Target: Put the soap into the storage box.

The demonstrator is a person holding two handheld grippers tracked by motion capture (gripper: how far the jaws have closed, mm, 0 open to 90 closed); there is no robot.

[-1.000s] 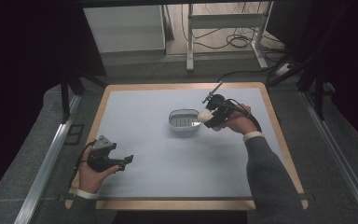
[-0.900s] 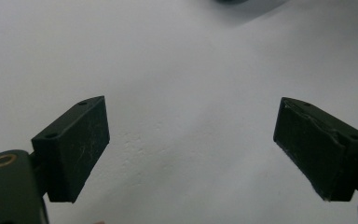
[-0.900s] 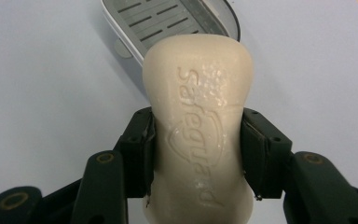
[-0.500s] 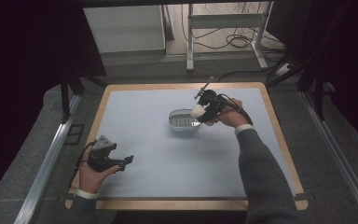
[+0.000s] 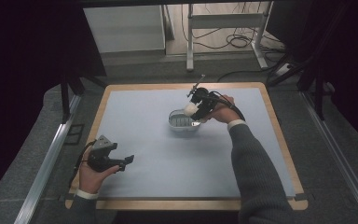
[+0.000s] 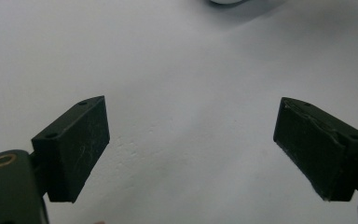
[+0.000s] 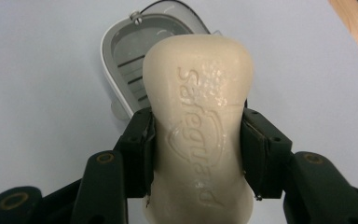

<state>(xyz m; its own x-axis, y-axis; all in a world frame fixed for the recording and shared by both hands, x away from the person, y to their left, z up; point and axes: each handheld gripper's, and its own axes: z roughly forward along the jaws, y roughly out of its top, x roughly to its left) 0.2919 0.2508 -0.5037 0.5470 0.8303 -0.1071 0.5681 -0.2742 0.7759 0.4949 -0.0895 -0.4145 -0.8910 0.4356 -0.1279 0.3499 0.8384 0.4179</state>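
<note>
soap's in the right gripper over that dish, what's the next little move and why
Probably lower it and open the jaws. The right gripper is clamped on the soap bar directly above the empty soap dish, so a short descent should seat it. The left gripper is open and idle near the table's front left.

Soap bar (image 7: 198,126) between hand-held gripper (image 7: 196,149) jaws

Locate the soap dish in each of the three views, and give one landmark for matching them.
High view: the soap dish sits right of the mat's middle, just left of the right gripper.
Left gripper view: a pale rim at the top edge, probably the dish.
Right gripper view: upper middle, partly behind the soap bar.
Shared landmark: the pale blue-grey mat.
</note>
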